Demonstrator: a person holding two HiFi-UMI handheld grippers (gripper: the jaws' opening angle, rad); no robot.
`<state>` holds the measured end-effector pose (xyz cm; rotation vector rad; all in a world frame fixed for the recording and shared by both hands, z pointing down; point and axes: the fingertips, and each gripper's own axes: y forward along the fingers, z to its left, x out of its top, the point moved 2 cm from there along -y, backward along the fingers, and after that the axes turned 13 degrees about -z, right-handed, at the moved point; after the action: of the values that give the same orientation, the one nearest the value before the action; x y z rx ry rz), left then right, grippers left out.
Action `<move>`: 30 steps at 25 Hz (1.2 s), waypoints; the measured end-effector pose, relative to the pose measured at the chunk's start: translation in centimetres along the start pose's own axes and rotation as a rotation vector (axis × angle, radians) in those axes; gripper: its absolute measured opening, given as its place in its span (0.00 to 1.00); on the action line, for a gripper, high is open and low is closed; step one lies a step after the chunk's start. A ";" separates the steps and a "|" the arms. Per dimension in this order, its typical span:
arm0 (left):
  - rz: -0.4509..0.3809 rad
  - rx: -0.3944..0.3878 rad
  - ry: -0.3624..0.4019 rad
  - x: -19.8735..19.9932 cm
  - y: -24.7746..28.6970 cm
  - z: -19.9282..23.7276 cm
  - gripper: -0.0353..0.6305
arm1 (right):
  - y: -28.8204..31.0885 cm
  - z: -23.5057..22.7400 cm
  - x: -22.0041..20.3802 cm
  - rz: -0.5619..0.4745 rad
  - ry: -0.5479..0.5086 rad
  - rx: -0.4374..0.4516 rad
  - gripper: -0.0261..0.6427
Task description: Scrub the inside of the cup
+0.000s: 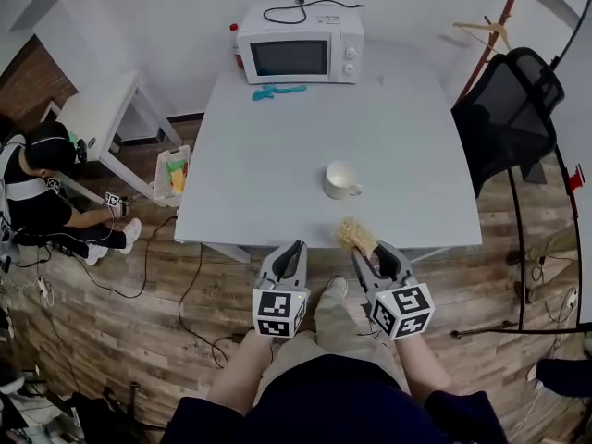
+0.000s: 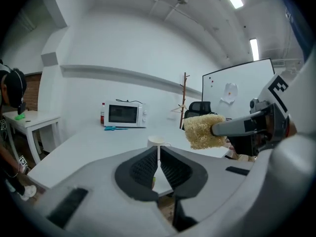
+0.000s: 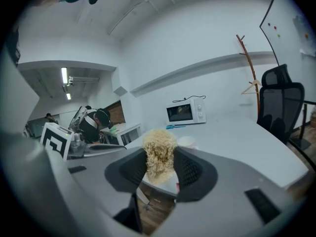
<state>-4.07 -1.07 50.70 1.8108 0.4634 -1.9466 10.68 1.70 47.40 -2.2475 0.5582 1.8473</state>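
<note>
No text legible — no labels, no numbers

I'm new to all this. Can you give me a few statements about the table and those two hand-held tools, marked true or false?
The right tool grips a yellowish sponge. True.
The left tool holds the cup. False: its jaws are shut on nothing; the cup stands on the table.
The cup lies on its side. False: it stands upright, mouth up.
A microwave sits at the table's far end. True.
The sponge is inside the cup. False: it is held near the table's front edge, apart from the cup.
</note>
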 end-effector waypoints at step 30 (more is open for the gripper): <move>0.017 -0.001 -0.100 2.0 -10.1 -3.4 0.08 | -8.1 8.2 -0.7 -0.074 -0.057 0.037 0.28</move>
<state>-6.63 9.10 47.90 1.7019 0.4151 -2.0132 6.37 12.18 45.52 -2.1539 0.4891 1.8435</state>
